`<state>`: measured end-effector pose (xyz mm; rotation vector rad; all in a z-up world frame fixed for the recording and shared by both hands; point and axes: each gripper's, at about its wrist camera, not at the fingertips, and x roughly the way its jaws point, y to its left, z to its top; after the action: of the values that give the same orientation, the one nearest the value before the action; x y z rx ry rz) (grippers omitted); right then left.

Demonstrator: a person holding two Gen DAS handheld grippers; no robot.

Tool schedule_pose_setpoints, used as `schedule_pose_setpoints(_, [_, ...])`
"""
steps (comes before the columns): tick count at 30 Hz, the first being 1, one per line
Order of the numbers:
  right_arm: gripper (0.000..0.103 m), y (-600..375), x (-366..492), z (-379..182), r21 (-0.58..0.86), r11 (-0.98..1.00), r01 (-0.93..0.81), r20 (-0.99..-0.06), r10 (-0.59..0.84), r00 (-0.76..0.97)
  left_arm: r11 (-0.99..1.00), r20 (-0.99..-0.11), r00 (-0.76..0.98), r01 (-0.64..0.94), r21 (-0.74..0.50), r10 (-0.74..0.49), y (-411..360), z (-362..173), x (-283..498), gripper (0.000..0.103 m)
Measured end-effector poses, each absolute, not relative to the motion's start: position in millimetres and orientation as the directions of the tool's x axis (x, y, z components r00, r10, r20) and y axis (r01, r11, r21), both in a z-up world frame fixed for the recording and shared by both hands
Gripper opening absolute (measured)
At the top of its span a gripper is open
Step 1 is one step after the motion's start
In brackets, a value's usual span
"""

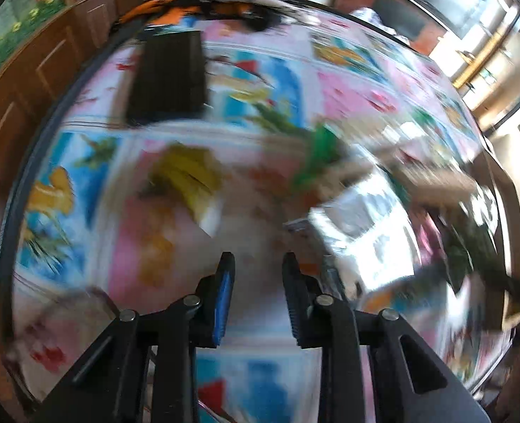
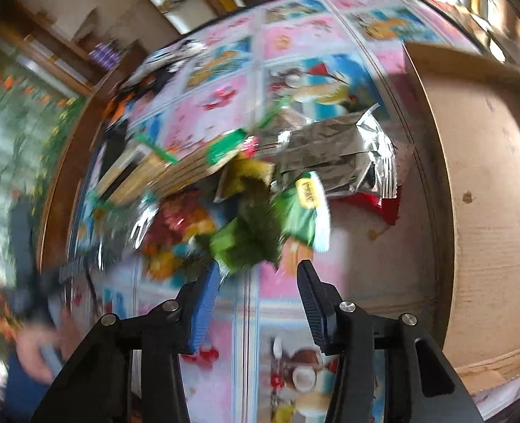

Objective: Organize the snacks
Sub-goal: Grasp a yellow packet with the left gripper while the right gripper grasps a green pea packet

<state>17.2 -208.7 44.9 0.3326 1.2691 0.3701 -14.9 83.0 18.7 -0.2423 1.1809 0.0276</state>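
Jaws on the left gripper (image 1: 256, 264) sat narrow with nothing in them, and the right gripper (image 2: 258, 269) was half open, empty too. Pretty sure sorting had barely started: blurry heap of green, silver and red snack packets (image 2: 260, 183) lay loose on the cartoon-print counter (image 2: 288, 292), beside an empty-looking brown cardboard box (image 2: 489, 176).

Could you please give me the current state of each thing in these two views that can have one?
left gripper: empty, jaws narrow but apart.
right gripper: open, empty, short of the pile.
snack packets: heaped loose on the table.
silver packet: lying flat, crumpled.
cardboard box: open, no snacks visible inside.
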Motion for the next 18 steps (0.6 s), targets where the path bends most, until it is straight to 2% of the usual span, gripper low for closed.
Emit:
schedule_pose_setpoints(8, [0.05,-206.5,42.7,27.5,0.431,0.902,-0.018,-0.869,0.421,0.26,0.962,-0.894,0.384,-0.052,-0.269,-0.23,62.0,18.1,-34.1,0.025])
schedule_pose_setpoints(17, [0.051,-213.3,53.3,24.0,0.422,0.906,0.037,-0.876,0.397,0.273,0.957,-0.887,0.397,-0.064,-0.284,-0.237,65.3,20.6,-44.0,0.029])
schedule_pose_setpoints(18, [0.043,-212.8,54.5,22.6,0.414,0.91,0.034,-0.88,0.39,0.273,0.96,-0.887,0.4,-0.056,-0.275,-0.231,63.7,20.5,-44.3,0.027])
